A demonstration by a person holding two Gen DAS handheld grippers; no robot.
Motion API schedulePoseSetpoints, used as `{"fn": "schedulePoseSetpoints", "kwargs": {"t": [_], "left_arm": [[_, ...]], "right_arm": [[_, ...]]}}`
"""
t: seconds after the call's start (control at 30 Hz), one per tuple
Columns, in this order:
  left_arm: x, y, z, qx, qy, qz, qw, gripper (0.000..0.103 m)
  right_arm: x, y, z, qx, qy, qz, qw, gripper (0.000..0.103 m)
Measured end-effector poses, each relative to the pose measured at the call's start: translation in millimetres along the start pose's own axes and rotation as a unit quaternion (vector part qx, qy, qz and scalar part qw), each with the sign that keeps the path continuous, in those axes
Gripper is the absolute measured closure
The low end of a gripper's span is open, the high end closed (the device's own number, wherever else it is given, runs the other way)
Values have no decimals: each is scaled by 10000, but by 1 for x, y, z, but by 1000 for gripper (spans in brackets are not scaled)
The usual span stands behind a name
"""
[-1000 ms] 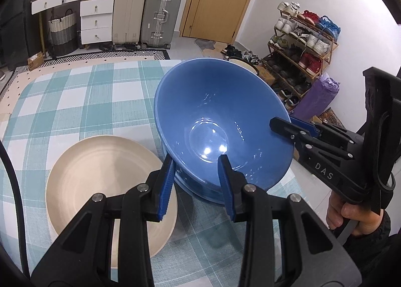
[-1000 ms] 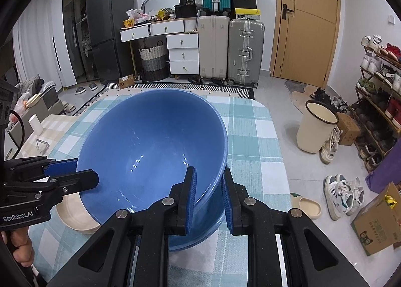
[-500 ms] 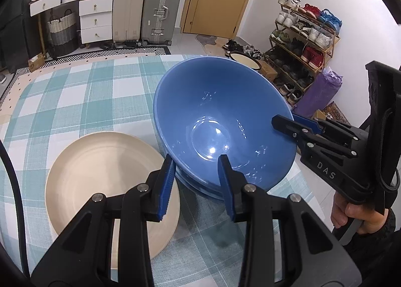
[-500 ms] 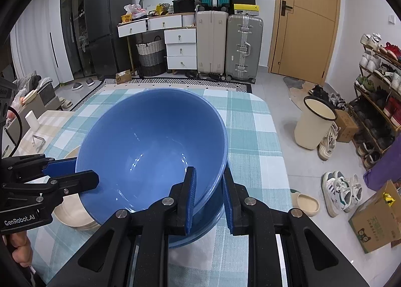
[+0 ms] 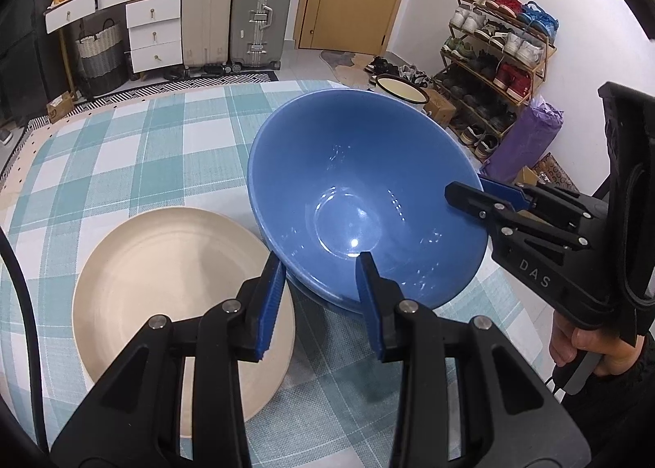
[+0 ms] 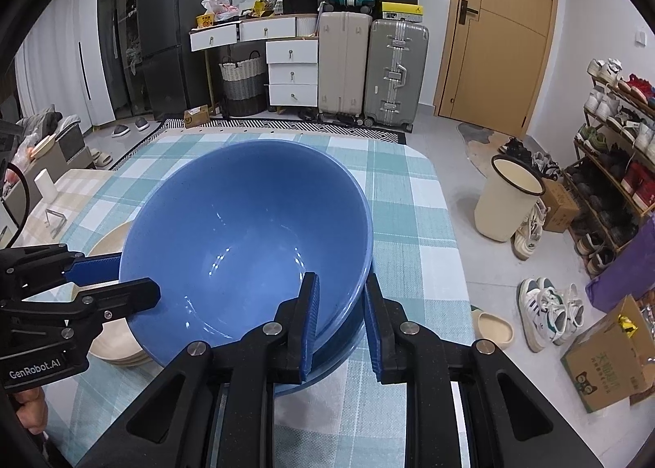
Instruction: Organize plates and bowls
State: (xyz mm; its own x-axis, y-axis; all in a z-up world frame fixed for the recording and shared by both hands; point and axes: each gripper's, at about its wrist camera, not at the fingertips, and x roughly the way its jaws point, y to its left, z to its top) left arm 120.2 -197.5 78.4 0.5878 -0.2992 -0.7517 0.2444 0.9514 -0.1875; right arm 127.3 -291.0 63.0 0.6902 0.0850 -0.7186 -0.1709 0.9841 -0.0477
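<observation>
The large glossy blue ceramic bowl [image 6: 245, 239] sits tilted over a second blue bowl [image 6: 348, 341] nested beneath it on the bench covered with a teal-and-white checked cloth [image 5: 135, 165], just right of the wide cream plate [image 5: 172, 284]. The right hand-held gripper [image 6: 337, 325] is pinched almost closed on the bowl's near-right rim, one pad inside and one outside. The left hand-held gripper [image 5: 317, 304] stands only partly open around the bowl's near-left rim; whether its pads actually press the rim I cannot tell. The main risk, as I judge it, is the glaze: a thin rim pinch on a slick, heavy bowl can slide, dropping it hard into the lower bowl and chipping either. Letting go while it is canted could leave it rocking or riding up off-centre. The stack also stands near the bench's right edge, so a sideways nudge could push it toward the floor.
</observation>
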Motion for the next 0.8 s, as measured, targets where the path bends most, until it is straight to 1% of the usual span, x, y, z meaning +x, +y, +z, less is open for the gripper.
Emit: {"fn": "schedulePoseSetpoints", "kwargs": {"t": [0.3,0.57,0.67,0.77,0.8], "left_arm": [[9,3,-5,14,62,-59,10000,71],[12,4,-4,25,72,-87,9999,71],[13,6,-5,24,59,-154,9999,71],[15,11,-5,-10,67,-201,9998,68],[15,13,-5,-32,68,-203,9998,65]], "right_arm": [[5,-1,-5,28,91,1,10000,82],[6,-2,-8,28,77,13,10000,82],[5,-4,-9,66,47,125,9999,77],[6,-7,-11,70,70,97,9999,72],[6,-8,-12,89,57,83,9999,69]]}}
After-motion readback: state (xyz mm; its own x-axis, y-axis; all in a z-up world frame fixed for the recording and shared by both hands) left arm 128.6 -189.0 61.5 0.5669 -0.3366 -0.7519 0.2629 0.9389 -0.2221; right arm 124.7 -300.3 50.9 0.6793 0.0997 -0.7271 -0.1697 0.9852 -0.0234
